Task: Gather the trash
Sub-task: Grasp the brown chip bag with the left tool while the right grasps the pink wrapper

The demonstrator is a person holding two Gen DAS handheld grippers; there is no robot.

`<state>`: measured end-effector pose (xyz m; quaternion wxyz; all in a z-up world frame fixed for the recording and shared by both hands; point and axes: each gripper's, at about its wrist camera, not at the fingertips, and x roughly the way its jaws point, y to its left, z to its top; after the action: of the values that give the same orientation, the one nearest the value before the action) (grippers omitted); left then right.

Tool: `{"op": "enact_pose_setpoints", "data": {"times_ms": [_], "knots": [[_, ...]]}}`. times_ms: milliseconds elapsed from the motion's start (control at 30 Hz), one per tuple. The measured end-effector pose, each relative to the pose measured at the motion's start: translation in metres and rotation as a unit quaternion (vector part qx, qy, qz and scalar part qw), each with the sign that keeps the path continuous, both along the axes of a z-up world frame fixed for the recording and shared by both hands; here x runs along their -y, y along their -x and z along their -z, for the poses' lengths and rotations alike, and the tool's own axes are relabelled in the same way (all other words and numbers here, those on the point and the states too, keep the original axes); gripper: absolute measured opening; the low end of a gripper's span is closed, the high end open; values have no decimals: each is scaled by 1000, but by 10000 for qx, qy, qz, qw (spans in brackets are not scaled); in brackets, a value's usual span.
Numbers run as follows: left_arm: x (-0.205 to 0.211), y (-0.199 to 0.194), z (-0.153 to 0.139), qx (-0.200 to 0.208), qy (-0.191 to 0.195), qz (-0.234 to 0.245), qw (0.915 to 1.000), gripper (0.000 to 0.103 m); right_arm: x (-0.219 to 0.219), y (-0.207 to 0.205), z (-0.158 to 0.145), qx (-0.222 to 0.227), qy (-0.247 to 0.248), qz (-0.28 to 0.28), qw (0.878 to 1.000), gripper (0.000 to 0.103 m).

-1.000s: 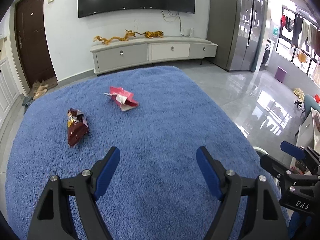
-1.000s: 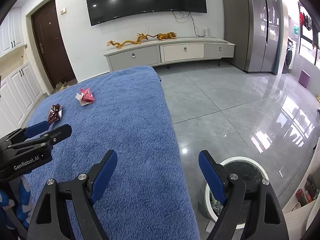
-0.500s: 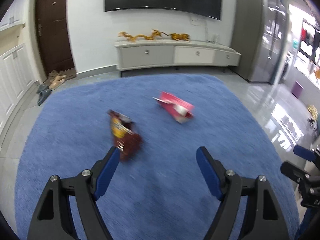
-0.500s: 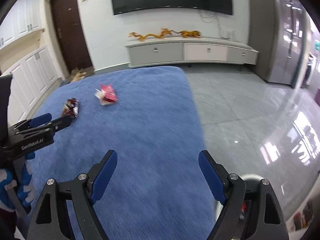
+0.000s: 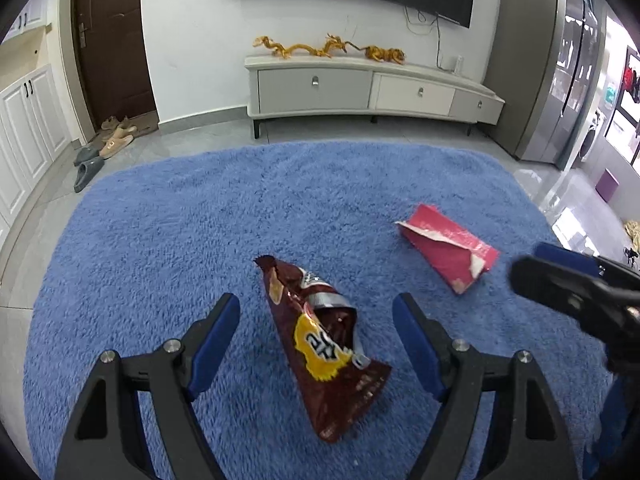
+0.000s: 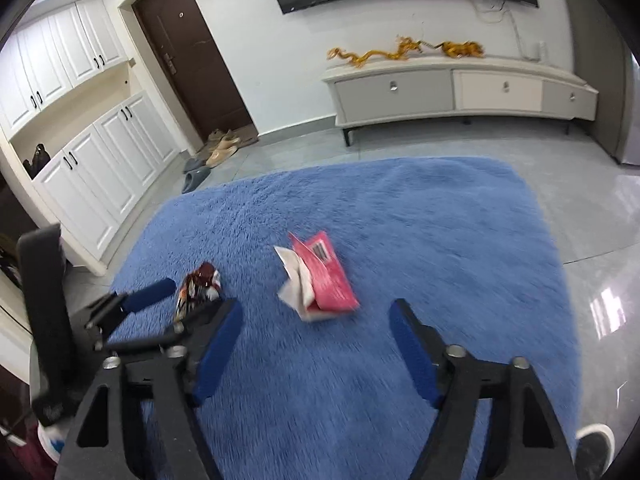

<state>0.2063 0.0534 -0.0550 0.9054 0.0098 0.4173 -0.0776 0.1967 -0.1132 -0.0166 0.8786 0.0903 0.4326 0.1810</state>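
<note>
No trash is picked up yet. The brown chip bag [image 5: 324, 344] lies on the blue rug [image 5: 168, 248], between the wide-open fingers of the empty left hand-held gripper [image 5: 316, 328]. The red wrapper [image 6: 320, 276] lies just beyond the open, empty right hand-held gripper [image 6: 316, 340]. Both have moved much closer than a second ago.

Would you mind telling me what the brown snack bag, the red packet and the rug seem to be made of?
Brown snack bag: likely foil-lined plastic film, glossy; silvery lining shows at the torn mouth.
Red packet: probably paper or thin card; white torn edges, creased folds.
Rug: blue shaggy pile, apparently synthetic fibre; fuzzy matte tufts.
</note>
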Motion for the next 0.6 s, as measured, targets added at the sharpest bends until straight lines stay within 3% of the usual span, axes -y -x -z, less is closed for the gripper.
{"op": "enact_pose_setpoints", "data": {"times_ms": [167,267,400,600], "knots": [[-2,-7,11,-152,-5,33,9999,76,-12,-31,26,-436,-110,-58,9990,50],[-3,-9,15,-225,73,65,9997,64,-13,-38,33,-468,-90,-37,9989,35],[-3,-6,14,-193,182,149,9995,42,-8,-29,26,-274,-130,-17,9995,34],[-3,11,8,-184,426,210,9987,33,5,6,14,-30,-163,5,9999,33]]}}
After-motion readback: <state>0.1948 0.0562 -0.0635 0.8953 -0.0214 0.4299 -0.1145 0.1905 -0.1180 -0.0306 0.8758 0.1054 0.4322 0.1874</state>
